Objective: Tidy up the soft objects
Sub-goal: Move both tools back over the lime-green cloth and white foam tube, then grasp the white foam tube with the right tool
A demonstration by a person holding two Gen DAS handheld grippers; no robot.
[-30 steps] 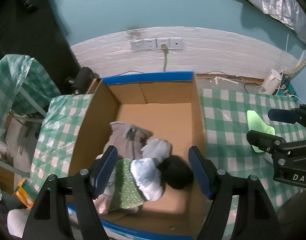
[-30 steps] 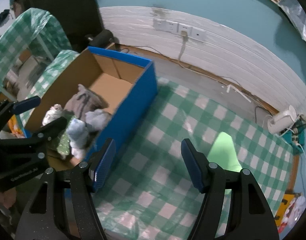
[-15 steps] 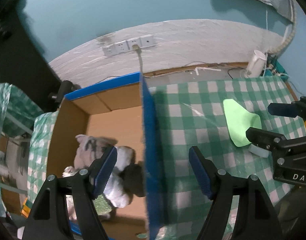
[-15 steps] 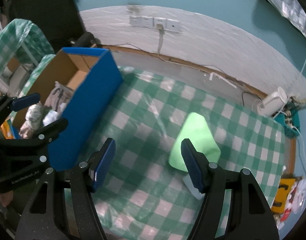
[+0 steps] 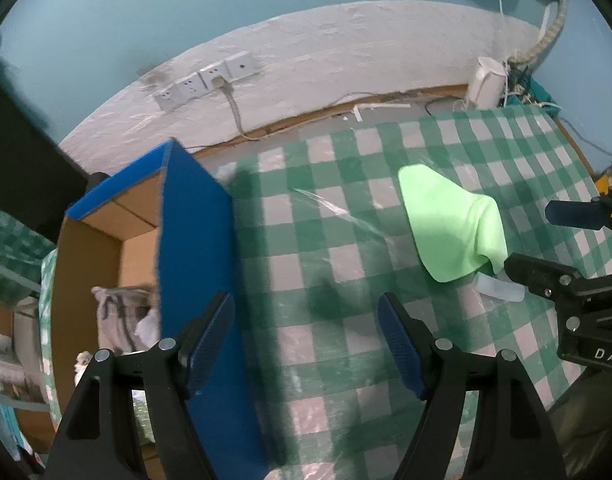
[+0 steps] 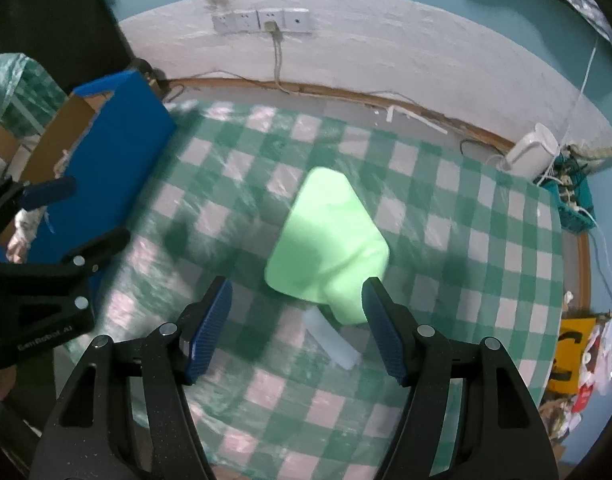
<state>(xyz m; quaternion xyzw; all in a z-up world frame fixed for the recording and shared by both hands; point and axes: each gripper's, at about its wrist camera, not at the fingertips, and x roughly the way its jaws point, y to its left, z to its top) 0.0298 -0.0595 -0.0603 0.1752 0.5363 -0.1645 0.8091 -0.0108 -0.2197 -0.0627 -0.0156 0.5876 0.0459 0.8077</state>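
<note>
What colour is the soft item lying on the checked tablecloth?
Light green soft item, seen best in the right wrist view.

left tongs (image 5: pixel 306 338): agape, empty | right tongs (image 6: pixel 296 318): agape, empty

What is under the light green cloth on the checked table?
A pale, translucent flat piece sticks out from under the near edge of the green cloth. How far it runs beneath is hidden by the cloth, and what it is cannot be told. Elsewhere the cloth lies on the checked tablecloth.
</note>
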